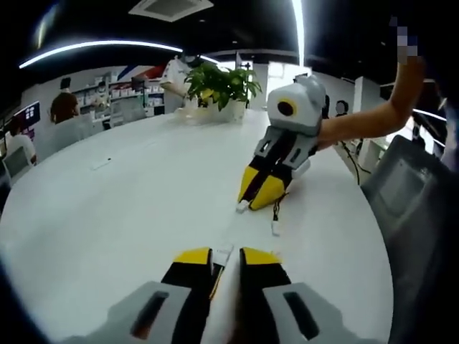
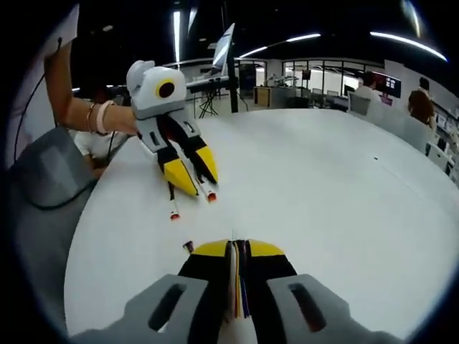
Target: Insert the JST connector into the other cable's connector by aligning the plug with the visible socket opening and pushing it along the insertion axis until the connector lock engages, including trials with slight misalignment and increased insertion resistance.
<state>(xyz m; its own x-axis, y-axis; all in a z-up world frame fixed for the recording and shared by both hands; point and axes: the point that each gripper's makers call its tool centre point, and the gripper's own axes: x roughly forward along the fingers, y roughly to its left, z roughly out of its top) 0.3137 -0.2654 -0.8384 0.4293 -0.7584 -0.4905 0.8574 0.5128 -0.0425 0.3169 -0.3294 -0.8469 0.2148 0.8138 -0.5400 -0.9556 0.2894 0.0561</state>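
Pinched between the pressed-together yellow-tipped right tongs [image 2: 239, 251], the thin multicoloured wires hide their plug, while the left tongs [image 2: 195, 180] clamp a white-ended cable at eleven o'clock, risking angled, jammed mating.

- Your left cable [image 2: 172, 204] hung from closed jaws, its white plug [image 2: 173, 214] touching the table.
- Your right cable's [image 2: 237, 283] wires sat clamped; its white connector [image 1: 242, 206] tipped tableward.
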